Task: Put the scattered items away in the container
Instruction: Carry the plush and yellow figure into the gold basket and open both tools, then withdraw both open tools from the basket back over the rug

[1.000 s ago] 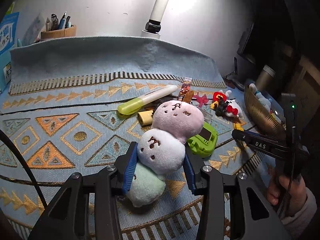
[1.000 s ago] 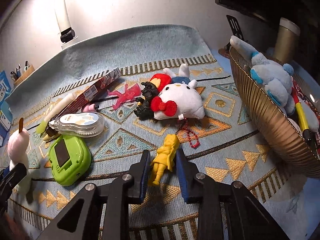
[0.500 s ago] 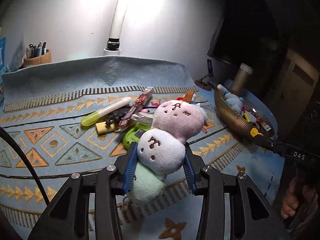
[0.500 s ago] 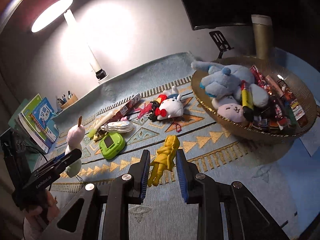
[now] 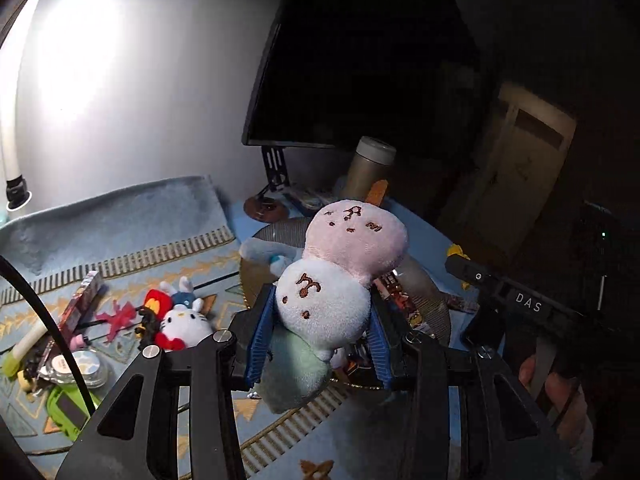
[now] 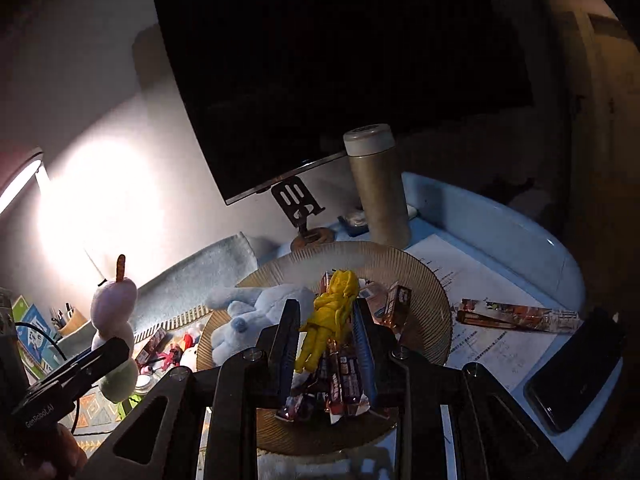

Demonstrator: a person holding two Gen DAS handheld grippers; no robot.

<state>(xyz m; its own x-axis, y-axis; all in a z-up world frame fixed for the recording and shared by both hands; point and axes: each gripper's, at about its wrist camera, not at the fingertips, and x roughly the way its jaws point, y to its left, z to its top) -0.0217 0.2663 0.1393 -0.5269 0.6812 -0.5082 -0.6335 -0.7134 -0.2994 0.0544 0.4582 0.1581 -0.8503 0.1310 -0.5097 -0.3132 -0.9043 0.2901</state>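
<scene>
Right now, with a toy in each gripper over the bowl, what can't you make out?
- Bowl contents, left wrist view: mostly hidden behind the plush skewer.
- Bowl's near rim, right wrist view: covered by the right gripper holding the yellow figure.
- Wrapper print: too small.
- Room at right: too dark.

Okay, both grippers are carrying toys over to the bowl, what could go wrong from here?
1. The bowl already holds a blue plush and snack packets; a dropped yellow figure might bounce or slide out.
2. The tall dango plush is pinched only at its middle by the left gripper, so it could tip sideways on release and land on the rim.
</scene>
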